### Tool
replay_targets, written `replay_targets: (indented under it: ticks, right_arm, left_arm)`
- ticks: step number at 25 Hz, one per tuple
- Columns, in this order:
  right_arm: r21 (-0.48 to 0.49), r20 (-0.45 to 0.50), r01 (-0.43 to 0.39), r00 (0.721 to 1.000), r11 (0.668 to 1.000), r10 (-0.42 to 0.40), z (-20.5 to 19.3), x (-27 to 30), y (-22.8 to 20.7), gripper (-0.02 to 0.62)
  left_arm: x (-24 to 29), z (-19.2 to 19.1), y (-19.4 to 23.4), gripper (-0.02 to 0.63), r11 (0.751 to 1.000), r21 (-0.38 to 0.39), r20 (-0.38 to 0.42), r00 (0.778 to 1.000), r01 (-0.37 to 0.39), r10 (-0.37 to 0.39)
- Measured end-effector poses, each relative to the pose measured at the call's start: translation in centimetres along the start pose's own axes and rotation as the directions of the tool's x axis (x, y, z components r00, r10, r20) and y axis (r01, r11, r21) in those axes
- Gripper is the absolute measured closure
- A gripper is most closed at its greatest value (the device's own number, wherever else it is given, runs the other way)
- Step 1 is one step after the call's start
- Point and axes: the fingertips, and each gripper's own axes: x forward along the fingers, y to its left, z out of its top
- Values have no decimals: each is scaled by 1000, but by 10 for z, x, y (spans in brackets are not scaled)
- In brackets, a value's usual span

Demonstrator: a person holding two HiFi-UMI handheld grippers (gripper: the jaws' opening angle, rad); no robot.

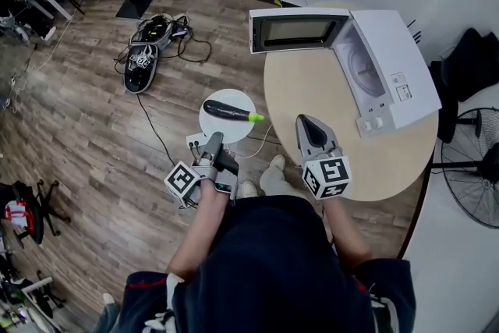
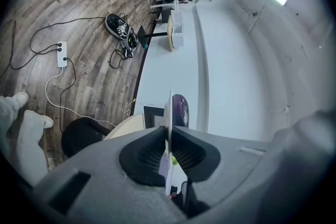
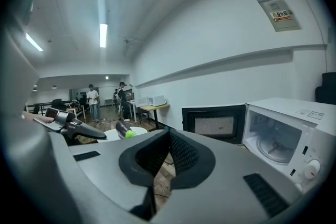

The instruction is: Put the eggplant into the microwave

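A dark purple eggplant (image 1: 228,111) with a green stem end lies on a small white plate (image 1: 234,129). My left gripper (image 1: 214,139) is shut on the plate's near rim and holds it in the air left of the round table (image 1: 312,90). In the left gripper view the thin plate edge (image 2: 169,113) runs between the pads, with the eggplant (image 2: 180,110) beyond. The white microwave (image 1: 390,66) stands on the table with its door (image 1: 296,30) swung open. My right gripper (image 1: 306,123) hovers over the table, shut and empty. The right gripper view shows the eggplant (image 3: 123,130) and the microwave (image 3: 286,134).
A power strip (image 1: 194,140) and cables lie on the wooden floor below the plate. A black device with tangled cords (image 1: 143,61) sits farther left. A fan (image 1: 477,168) and a dark chair (image 1: 474,58) stand right of the table. People stand far off in the room.
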Motion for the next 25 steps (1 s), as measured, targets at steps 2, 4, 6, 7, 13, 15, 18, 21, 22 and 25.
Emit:
replay_targets:
  ticks: [2, 4, 6, 7, 13, 15, 18, 21, 22, 25]
  right_arm:
    - [1, 3, 0, 1000, 1000, 0, 5, 9, -9, 584]
    - [-1, 9, -1, 1000, 1000, 1, 11, 18, -19, 584]
    - [1, 15, -1, 1000, 1000, 1, 17, 27, -31, 584]
    - [3, 17, 0, 1000, 1000, 0, 19, 30, -38, 584]
    - [21, 21, 17, 1000, 1000, -18, 24, 45, -78, 584]
    - [28, 21, 25, 999, 999, -26, 25, 46, -88, 584]
    - [40, 17, 38, 999, 998, -39, 26, 44, -101, 584]
    - [57, 12, 57, 998, 997, -58, 23, 40, -117, 584]
    - [66, 10, 64, 998, 996, -64, 21, 39, -123, 584]
    - [91, 9, 79, 997, 993, -81, 17, 33, -137, 584]
  left_arm:
    - [13, 0, -5, 577, 1000, 7, -2, 1000, 6, -6]
    - [29, -2, -11, 577, 1000, 13, -10, 1000, 12, -12]
    - [45, -7, -16, 577, 1000, 17, -18, 1000, 14, -14]
    - [53, -9, -19, 577, 1000, 19, -23, 1000, 15, -15]
    - [97, -31, -23, 577, 999, 33, -66, 998, 2, 0]
    - [109, -39, -25, 577, 999, 32, -80, 997, -2, 4]
    - [123, -48, -29, 577, 999, 46, -97, 995, -5, 9]
    - [139, -63, -29, 577, 998, 55, -124, 992, -14, 21]
    - [143, -68, -28, 577, 998, 60, -134, 991, -19, 26]
    - [154, -82, -25, 577, 997, 68, -159, 987, -27, 38]
